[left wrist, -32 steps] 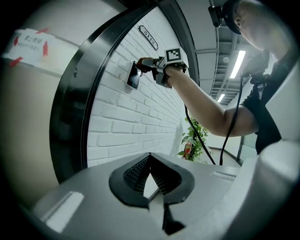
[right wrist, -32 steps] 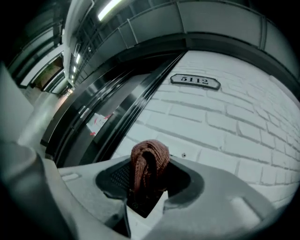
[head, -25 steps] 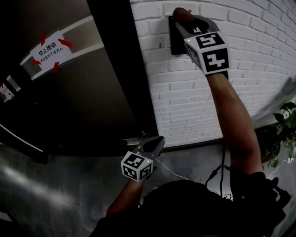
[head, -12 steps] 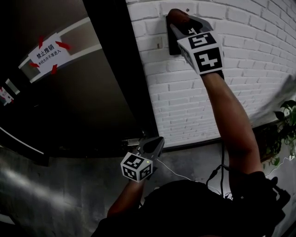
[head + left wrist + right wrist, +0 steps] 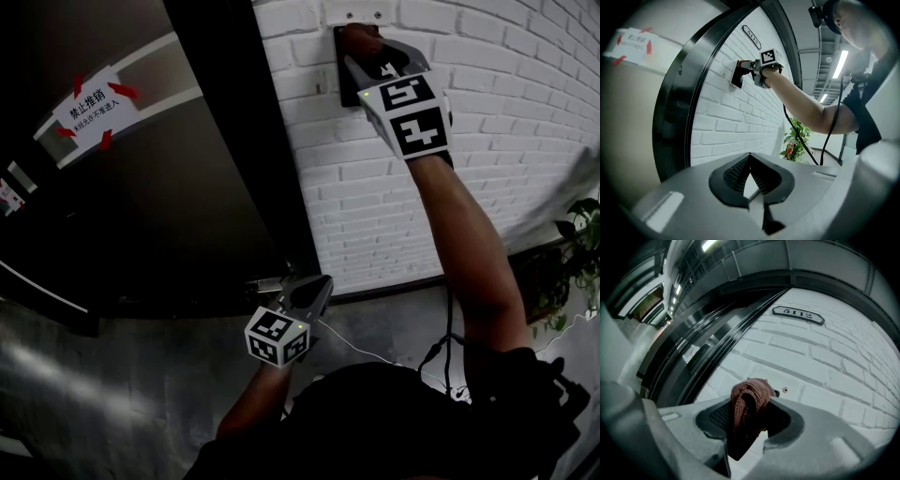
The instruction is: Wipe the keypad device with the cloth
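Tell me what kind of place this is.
Probably an indoor corridor of an office-type building, outside a numbered room: a white brick wall with a 5112 number plate, and a dark door bearing a paper notice.

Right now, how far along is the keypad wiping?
Done: the right gripper has the cloth clamped and raised to the keypad on the brick wall. In hand: the cloth sits at the keypad's top edge. Left: the lower part, probably; no view shows how clean it is. The left gripper hangs shut and empty.
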Demonstrator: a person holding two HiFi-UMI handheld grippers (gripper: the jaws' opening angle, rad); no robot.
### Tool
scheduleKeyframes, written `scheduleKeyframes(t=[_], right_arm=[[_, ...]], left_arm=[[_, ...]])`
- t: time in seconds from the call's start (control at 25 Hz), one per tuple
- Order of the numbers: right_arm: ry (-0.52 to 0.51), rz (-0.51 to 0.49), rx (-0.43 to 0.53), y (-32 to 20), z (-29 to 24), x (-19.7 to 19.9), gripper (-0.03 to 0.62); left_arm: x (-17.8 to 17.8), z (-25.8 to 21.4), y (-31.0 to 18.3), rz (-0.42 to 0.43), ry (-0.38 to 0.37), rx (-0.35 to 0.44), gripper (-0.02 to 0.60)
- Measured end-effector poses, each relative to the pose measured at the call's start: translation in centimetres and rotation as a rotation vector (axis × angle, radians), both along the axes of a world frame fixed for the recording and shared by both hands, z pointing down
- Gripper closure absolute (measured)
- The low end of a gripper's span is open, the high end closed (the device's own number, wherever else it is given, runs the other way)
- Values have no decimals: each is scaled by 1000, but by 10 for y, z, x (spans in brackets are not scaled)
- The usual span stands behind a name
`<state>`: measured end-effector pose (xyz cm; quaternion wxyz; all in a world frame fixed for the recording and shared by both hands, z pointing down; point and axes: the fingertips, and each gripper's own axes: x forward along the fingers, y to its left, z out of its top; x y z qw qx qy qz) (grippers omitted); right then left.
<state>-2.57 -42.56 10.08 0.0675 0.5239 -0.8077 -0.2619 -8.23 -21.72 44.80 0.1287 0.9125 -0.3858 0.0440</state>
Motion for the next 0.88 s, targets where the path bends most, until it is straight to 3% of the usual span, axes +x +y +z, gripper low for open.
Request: scheduleKeyframes(t=[0.88], right_arm=[[10, 8, -85, 0, 59, 3, 442]], left_arm=[[4, 0, 5, 15, -2, 2, 565]])
